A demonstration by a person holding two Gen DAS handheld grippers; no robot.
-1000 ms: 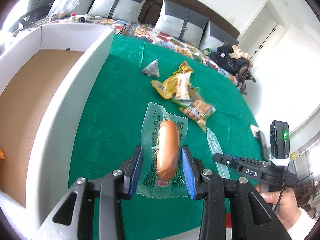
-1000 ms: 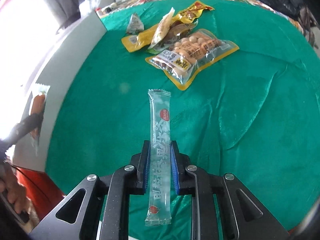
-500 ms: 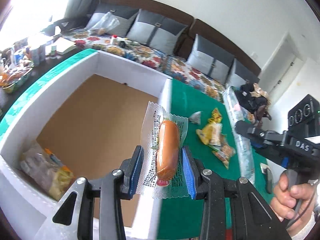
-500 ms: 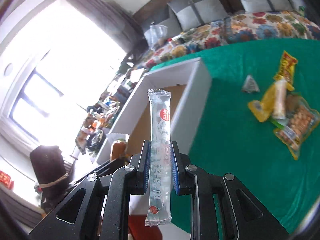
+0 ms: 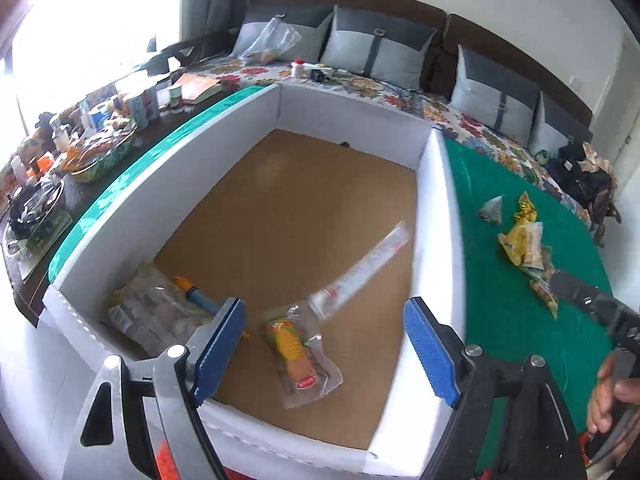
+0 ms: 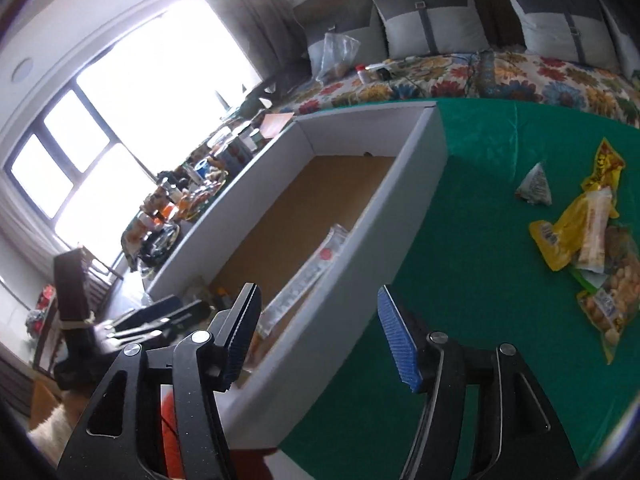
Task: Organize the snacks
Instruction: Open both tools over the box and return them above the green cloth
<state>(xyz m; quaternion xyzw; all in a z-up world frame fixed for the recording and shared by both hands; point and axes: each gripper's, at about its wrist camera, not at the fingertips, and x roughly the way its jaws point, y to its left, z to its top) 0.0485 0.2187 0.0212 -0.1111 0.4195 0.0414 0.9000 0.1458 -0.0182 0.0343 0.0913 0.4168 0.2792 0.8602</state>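
Note:
My left gripper (image 5: 324,350) is open and empty above the near end of the white box (image 5: 436,216). The sausage pack (image 5: 302,362) lies on the box's cardboard floor just below it. The long clear stick pack (image 5: 362,270) is blurred inside the box, beside the right wall; it also shows in the right wrist view (image 6: 308,276). My right gripper (image 6: 316,338) is open and empty over the box's right wall (image 6: 404,208). More snacks lie on the green cloth: a grey triangular pack (image 6: 534,184), yellow packs (image 6: 576,220) and a bag of nuts (image 6: 612,300).
A crumpled clear bag (image 5: 148,310) and a small orange and blue item (image 5: 196,294) lie in the box's near left corner. A cluttered side table (image 5: 80,148) stands left of the box. A sofa with grey cushions (image 5: 380,50) is behind.
Both grippers moved over the box and opened. The sausage pack and the stick pack left the fingers and are now in the box.

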